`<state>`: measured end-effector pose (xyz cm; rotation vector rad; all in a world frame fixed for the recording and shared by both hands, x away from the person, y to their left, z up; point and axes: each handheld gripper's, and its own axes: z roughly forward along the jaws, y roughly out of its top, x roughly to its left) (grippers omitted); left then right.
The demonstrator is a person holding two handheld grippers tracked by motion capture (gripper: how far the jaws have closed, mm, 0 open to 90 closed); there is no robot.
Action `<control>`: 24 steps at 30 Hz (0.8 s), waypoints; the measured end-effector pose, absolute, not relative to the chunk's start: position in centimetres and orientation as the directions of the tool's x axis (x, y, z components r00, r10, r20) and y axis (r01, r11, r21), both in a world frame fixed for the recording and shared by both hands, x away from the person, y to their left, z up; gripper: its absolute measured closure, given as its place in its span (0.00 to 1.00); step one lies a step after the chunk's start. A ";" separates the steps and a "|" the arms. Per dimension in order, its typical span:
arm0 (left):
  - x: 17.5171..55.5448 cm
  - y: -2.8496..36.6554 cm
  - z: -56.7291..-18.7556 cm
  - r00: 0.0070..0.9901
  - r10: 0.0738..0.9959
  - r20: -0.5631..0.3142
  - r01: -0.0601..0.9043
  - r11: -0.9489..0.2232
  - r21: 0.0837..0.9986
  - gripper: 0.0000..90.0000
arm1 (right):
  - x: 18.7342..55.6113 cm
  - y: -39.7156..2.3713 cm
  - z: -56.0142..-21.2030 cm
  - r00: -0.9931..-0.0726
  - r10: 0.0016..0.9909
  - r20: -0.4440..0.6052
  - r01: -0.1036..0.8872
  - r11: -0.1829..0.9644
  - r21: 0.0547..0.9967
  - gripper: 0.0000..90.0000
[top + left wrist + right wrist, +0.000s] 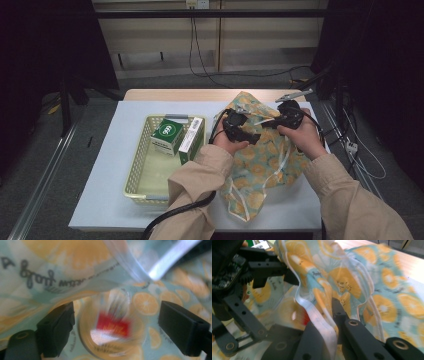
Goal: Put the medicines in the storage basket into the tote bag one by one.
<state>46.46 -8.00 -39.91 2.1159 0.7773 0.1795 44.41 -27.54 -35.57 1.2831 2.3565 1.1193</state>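
White surface (100,165) carries your orange-printed pale-blue plastic bag (265,165); your right gripper (324,322) pinches its rim, left gripper (115,327) fingers spread wide.

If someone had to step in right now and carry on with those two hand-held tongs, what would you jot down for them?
Left tongs: open, jaws on either side of a blurred round item with a red label lying inside the bag.
Right tongs: shut on the rim of the pale teal fabric bag printed with orange slices, holding its mouth up.
The bag lies on the white table, right of the pale yellow plastic basket.
In the basket: a green-and-white box and a longer white-and-green carton.
Done: bag opened.
Left, probably: the round item is not gripped yet.
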 end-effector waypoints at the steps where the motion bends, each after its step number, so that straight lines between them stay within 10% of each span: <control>1: 46.4 -8.0 -39.8 0.794 0.590 -0.145 0.467 -0.439 0.768 0.14 | 44.4 -27.5 -35.7 -0.588 0.795 0.149 0.621 0.326 0.713 0.99; 24: 41.5 -1.0 -35.1 0.855 0.500 -0.136 0.421 -0.517 0.745 0.11 | 43.7 -26.2 -37.0 -0.598 0.791 0.128 0.626 0.363 0.690 0.99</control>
